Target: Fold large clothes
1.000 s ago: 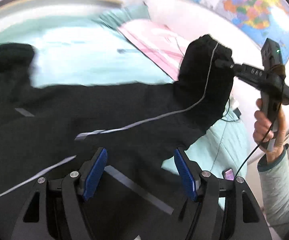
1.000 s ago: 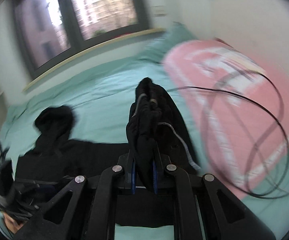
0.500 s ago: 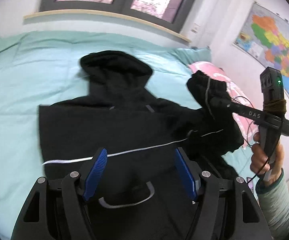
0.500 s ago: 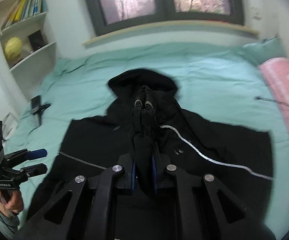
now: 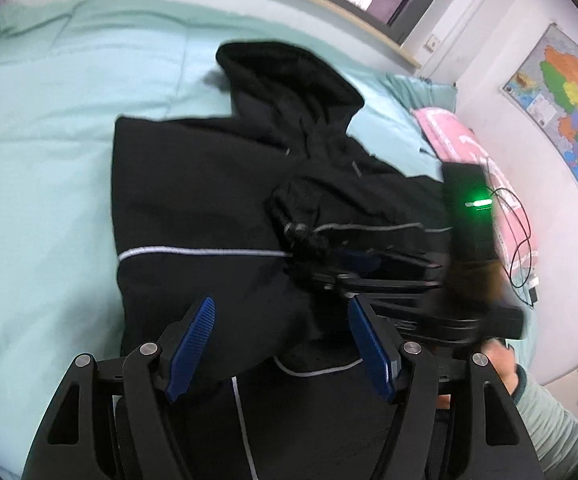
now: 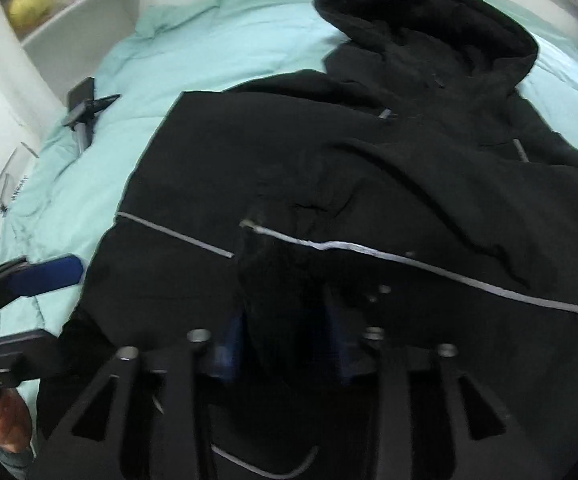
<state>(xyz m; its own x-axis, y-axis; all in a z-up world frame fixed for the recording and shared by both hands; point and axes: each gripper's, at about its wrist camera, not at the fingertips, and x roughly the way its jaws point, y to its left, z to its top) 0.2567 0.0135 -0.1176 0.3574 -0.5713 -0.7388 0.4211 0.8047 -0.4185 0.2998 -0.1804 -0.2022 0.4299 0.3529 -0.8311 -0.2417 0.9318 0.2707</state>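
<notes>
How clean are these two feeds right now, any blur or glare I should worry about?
Left wrist view: the black hooded jacket is fairly sharp, the right hand-held gripper smears with motion, and its green light flares. Right wrist view: soft all over, that gripper's own fingers blurred; both views bend strongly at the edges.

A black hooded jacket (image 6: 369, 168) with thin grey piping is lying spread on the mint bedcover (image 6: 209, 40). Its hood is pointing toward the window side, one sleeve folded across its chest.

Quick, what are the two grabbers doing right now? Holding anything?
Left gripper: open, holding nothing, above the black jacket.
Right gripper: fingers have just been opening; the jacket's sleeve lies between them, released.
</notes>
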